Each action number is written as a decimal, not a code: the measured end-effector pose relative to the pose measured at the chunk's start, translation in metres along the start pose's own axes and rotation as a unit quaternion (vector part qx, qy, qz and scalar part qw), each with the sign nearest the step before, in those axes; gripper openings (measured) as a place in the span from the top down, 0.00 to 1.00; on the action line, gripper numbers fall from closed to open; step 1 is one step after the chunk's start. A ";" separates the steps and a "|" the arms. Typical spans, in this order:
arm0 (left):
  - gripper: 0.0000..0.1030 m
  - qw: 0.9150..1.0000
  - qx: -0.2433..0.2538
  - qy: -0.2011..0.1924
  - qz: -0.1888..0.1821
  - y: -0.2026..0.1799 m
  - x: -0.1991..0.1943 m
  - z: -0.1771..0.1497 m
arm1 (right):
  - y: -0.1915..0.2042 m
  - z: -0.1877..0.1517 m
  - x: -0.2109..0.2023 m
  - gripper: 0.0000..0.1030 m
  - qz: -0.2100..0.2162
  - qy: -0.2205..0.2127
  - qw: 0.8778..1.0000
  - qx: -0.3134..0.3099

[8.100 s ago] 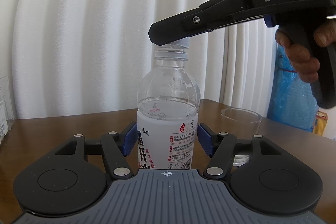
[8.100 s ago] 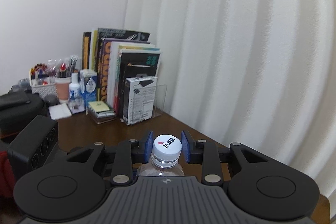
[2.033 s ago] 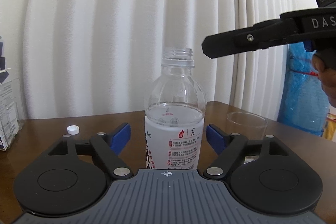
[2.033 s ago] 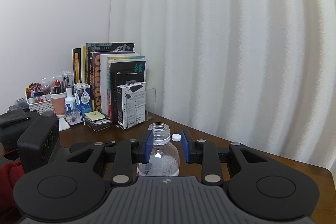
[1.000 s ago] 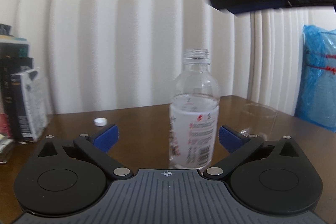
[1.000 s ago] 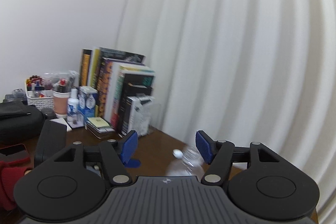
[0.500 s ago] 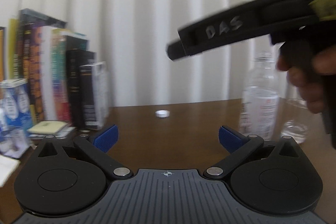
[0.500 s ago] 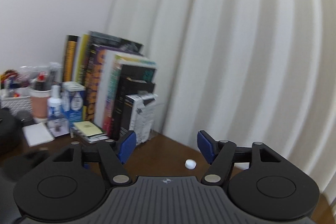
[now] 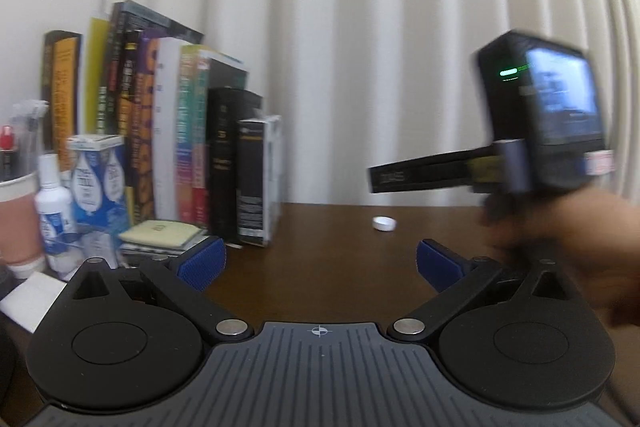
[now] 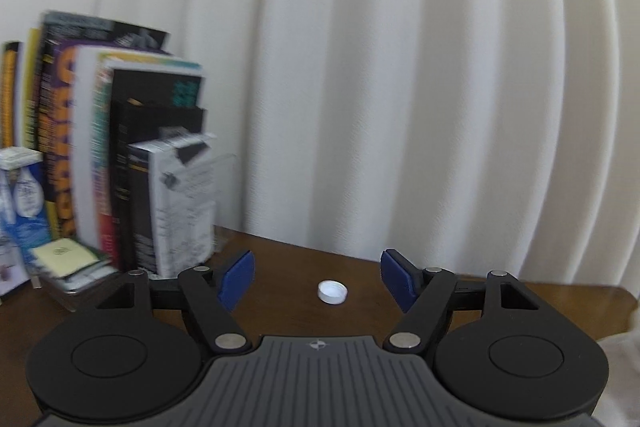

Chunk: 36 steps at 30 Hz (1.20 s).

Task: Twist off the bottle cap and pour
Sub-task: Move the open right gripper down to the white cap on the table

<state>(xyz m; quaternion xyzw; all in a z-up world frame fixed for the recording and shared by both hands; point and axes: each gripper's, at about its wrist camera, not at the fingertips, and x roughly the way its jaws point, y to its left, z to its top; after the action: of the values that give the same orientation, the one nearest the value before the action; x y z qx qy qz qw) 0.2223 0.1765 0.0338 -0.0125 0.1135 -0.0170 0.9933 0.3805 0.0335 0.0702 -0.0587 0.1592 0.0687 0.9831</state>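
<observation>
Small round white plastic bottle cap on the dark brown wooden table, lying open side up, hollow showing, rim ridged. Seen again from the left wrist as a flat white disc well out on the bare wood, apart from everything else. No bottle visible in either view.

Behind, a white curtain in soft vertical folds, matte. To the left, a row of upright books with glossy spines, a black-and-white carton at the row's end against a clear acrylic bookend, a blue-and-white box, a white squeeze bottle, yellow sticky notes.

Right gripper: matte black linkage arms, ribbed grey body, blue textured pads. Jaws spread wide, nothing pinched; cap framed between the pads but farther out on the table, untouched. Pointing slightly downward toward the cap.

Left gripper: same build, blue pads spread wide, nothing between them but bare wood. Held low and nearly level over the table's near side.

In the left wrist view, the right gripper seen from the side, blurred: one long black finger reaching leftward above the cap, boxy black camera unit on top with a green light, gripped from below by a hand.
</observation>
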 end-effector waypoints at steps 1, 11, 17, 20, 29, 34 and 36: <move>0.00 1.000 -0.003 0.002 -0.005 0.003 0.000 0.000 | -0.001 0.000 0.005 0.29 -0.004 0.004 1.000 0.004; 0.00 0.999 -0.037 0.018 -0.033 0.013 -0.002 0.002 | -0.003 -0.017 0.068 0.47 -0.029 0.062 0.997 0.043; 0.00 0.998 -0.032 0.029 -0.041 0.008 0.000 -0.003 | -0.005 -0.018 0.096 0.47 -0.030 0.087 0.993 0.070; 0.00 0.998 -0.031 0.031 -0.047 0.007 0.001 -0.006 | -0.002 -0.015 0.113 0.47 -0.041 0.111 0.991 0.054; 0.00 0.997 -0.058 0.036 -0.022 0.015 0.006 -0.011 | 0.002 -0.012 0.135 0.47 -0.044 0.152 0.987 0.029; 0.00 0.998 -0.065 0.022 0.008 0.018 0.003 -0.009 | 0.000 -0.008 0.139 0.47 -0.041 0.159 0.986 0.027; 0.00 0.997 -0.071 0.024 0.010 0.020 0.003 -0.009 | 0.001 -0.007 0.138 0.47 -0.042 0.159 0.986 0.025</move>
<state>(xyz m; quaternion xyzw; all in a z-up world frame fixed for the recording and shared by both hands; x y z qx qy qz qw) 0.2239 0.1961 0.0239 -0.0817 0.1381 0.0008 0.9870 0.5082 0.0497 0.0193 -0.0510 0.3122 0.0135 0.9486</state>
